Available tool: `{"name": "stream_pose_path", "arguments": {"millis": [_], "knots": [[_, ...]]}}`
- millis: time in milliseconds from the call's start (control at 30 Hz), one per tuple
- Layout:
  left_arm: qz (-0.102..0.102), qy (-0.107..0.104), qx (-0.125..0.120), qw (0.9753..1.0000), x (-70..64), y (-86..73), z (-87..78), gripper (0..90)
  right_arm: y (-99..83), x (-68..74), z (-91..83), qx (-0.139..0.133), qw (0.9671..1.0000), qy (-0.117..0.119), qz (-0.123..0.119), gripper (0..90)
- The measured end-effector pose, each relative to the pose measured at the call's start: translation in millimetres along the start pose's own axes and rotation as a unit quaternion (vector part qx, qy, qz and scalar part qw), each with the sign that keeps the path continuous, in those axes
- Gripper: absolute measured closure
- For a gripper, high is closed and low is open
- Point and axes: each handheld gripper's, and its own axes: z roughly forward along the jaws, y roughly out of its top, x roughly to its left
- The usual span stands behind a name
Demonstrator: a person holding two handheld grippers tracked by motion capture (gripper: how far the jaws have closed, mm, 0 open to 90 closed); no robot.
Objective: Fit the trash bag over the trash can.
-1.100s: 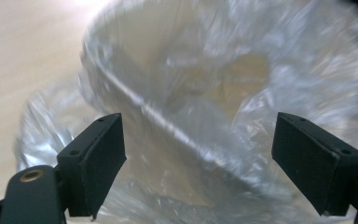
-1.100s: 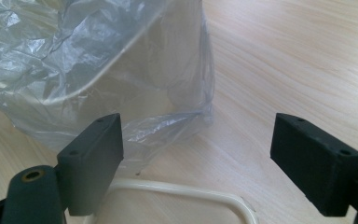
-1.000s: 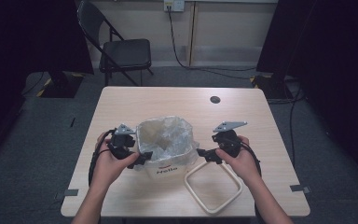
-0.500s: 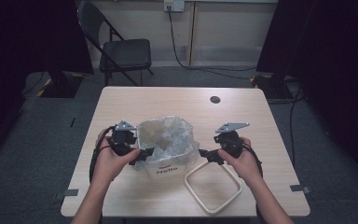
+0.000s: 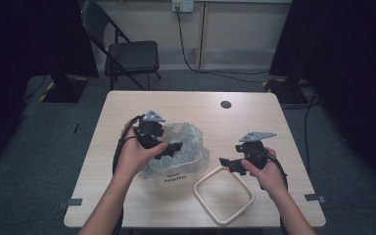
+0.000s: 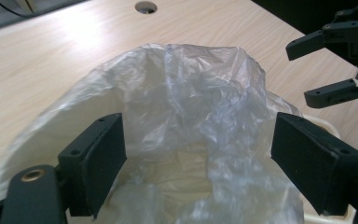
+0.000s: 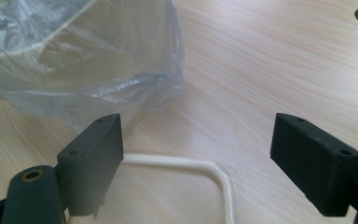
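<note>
Both grippers gape empty — left gripper [image 5: 172, 148] has risen over the bag [image 5: 186, 142], seemingly; right gripper [image 5: 227, 164] retreated.

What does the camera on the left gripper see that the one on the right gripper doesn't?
The left gripper view alone looks down into the open mouth of the bag-lined bin from above its rim, with its jaws spread wide over the opening, and it shows the right gripper, open, across the table. The right gripper view alone shows the cream ring frame lying flat on the table below its open jaws. Both share the crinkled clear plastic bag, the wooden table and a round hole in the tabletop.
</note>
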Motion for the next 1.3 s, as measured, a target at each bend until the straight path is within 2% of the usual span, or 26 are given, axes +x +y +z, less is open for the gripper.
{"name": "stream_pose_path", "arguments": {"millis": [67,100,200,333,467,533,600,700,833,867,1000,1067,1200,1300], "knots": [[-0.003,-0.005,0.001,1.0,-1.1,1.6,4.9,18.1,-3.1,-2.8,-1.3,0.003,1.0,-0.004,0.0,16.2],[0.0,-0.001,0.003,1.0,-2.5,5.2,13.2,18.6,-4.5,-4.1,-2.6,0.005,1.0,-0.006,0.001,16.2],[0.004,0.0,0.015,0.9999,-4.1,8.2,24.4,18.9,-6.8,-7.5,-5.1,0.0,1.0,-0.006,0.002,16.2],[0.004,0.004,0.026,0.9997,-2.6,6.9,36.8,19.6,-9.9,-11.9,-7.6,-0.002,1.0,-0.008,0.002,16.2],[0.006,-0.003,0.046,0.9989,-2.7,3.6,50.5,20.6,-12.8,-16.1,-7.9,-0.008,0.9999,-0.005,0.003,16.2],[0.0,0.003,0.069,0.9976,-1.5,2.3,54.6,20.8,-15.0,-17.1,-6.6,-0.005,1.0,-0.003,0.005,16.2],[-0.006,0.003,0.082,0.9966,-0.1,1.3,56.6,20.9,-17.3,-17.9,-4.9,-0.004,1.0,-0.001,0.005,16.2],[-0.001,0.007,0.084,0.9965,-1.7,0.9,57.8,21.0,-19.9,-19.0,-1.7,0.0,1.0,-0.001,0.005,16.2],[0.002,0.01,0.102,0.9947,-0.5,-3.0,58.5,21.1,-20.1,-19.3,0.4,-0.003,1.0,0.0,0.006,16.2],[-0.005,0.008,0.095,0.9954,-0.4,-4.0,58.1,21.1,-19.9,-18.5,0.5,-0.003,1.0,0.0,0.005,16.2],[0.009,0.012,0.074,0.9971,0.7,-0.3,44.4,21.1,-18.5,-15.9,-1.7,-0.006,1.0,0.001,0.002,16.2],[0.006,0.013,0.061,0.998,0.5,5.5,34.0,21.4,-18.0,-15.6,-3.2,-0.007,1.0,0.001,0.001,16.2],[0.008,0.026,0.043,0.9987,1.6,19.0,15.0,21.5,-16.7,-15.8,-6.0,-0.009,1.0,-0.001,0.001,16.2],[0.008,0.038,0.038,0.9985,6.1,26.9,12.9,21.7,-15.0,-15.5,-6.3,-0.011,0.9999,-0.002,-0.002,16.2]]}}
